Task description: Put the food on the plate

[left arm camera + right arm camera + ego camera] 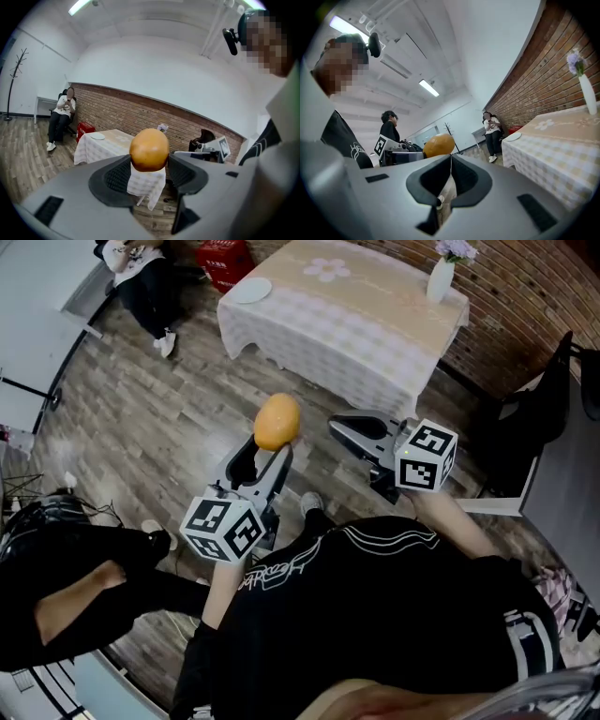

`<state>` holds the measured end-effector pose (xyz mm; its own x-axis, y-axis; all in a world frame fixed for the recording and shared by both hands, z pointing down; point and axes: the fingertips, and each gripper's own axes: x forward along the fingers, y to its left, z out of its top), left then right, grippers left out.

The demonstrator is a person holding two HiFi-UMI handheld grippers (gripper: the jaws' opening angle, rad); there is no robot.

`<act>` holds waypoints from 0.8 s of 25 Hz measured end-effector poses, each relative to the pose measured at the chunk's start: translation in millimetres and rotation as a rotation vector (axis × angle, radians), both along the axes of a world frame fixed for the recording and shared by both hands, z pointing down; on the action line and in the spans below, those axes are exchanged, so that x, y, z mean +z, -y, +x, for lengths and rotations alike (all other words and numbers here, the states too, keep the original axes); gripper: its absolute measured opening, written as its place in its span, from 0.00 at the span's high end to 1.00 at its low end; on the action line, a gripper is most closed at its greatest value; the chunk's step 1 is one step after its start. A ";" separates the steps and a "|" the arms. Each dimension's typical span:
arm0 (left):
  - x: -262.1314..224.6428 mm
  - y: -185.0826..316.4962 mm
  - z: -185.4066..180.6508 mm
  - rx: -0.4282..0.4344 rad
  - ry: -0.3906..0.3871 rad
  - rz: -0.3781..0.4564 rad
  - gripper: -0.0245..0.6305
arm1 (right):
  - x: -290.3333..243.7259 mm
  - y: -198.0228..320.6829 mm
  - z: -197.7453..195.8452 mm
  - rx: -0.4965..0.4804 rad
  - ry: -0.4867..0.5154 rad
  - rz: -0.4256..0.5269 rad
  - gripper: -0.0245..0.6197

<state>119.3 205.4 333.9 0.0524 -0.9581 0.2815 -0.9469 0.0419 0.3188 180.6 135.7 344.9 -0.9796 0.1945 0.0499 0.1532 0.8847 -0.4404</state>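
A round orange-yellow piece of food (277,421) sits clamped between the jaw tips of my left gripper (265,451), held up in the air over the wooden floor. The left gripper view shows both pads pressing its sides, the food (149,149) filling the gap of that gripper (149,161). My right gripper (339,426) hovers just to the right, jaws together and holding nothing (450,157). From there the food (438,144) shows to its left. A white plate (250,290) lies on the near-left corner of the clothed table (366,343), far ahead of both grippers.
A white vase with flowers (441,277) stands at the table's back right. A person sits by the wall at the back left, beside a red crate (223,261). Another person in black (75,587) crouches at my left. A dark chair (534,409) stands on the right.
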 end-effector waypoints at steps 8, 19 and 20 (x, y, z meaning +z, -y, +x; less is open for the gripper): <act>4.9 35.9 -90.5 0.037 -0.025 -0.003 0.59 | 1.0 33.2 -85.6 0.050 -0.015 0.004 0.97; -4.2 62.8 -175.5 0.101 0.005 0.023 0.59 | -11.2 59.6 -165.4 0.124 -0.022 0.046 0.97; -3.0 64.7 -179.0 0.104 0.004 0.023 0.59 | -9.3 60.8 -168.3 0.127 -0.027 0.046 0.97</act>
